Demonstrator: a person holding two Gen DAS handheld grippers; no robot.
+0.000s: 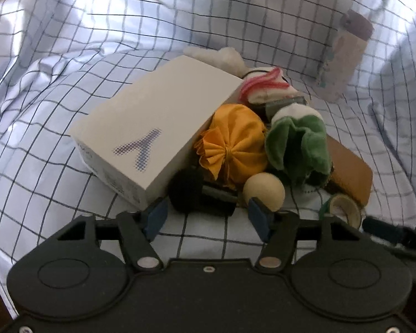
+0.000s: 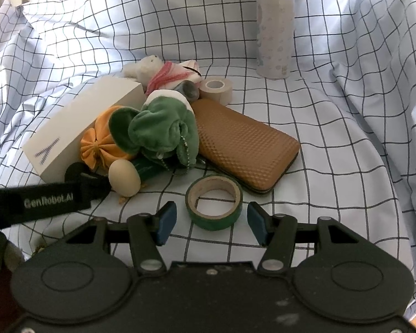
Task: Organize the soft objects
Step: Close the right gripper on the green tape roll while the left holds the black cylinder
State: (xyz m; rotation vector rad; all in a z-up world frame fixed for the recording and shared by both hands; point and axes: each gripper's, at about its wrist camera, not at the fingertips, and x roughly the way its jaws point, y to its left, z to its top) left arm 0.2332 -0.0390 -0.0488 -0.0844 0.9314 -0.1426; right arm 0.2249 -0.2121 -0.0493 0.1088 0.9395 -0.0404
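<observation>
Sorting barely starting: left gripper (image 1: 206,216) hovering released near the black foam piece (image 1: 186,191), gripping nothing. Right gripper (image 2: 211,223) straddling the green tape roll (image 2: 214,202), pads apart from it. Needing closing, then lifting clear of the pile.

A blurred bottle (image 1: 344,63); the white plush (image 1: 216,57) sits half-hidden behind the box (image 1: 152,127).

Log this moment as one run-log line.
left gripper: open, at black foam piece | right gripper: open, green tape roll between pads | soft toys: piled by white box
</observation>
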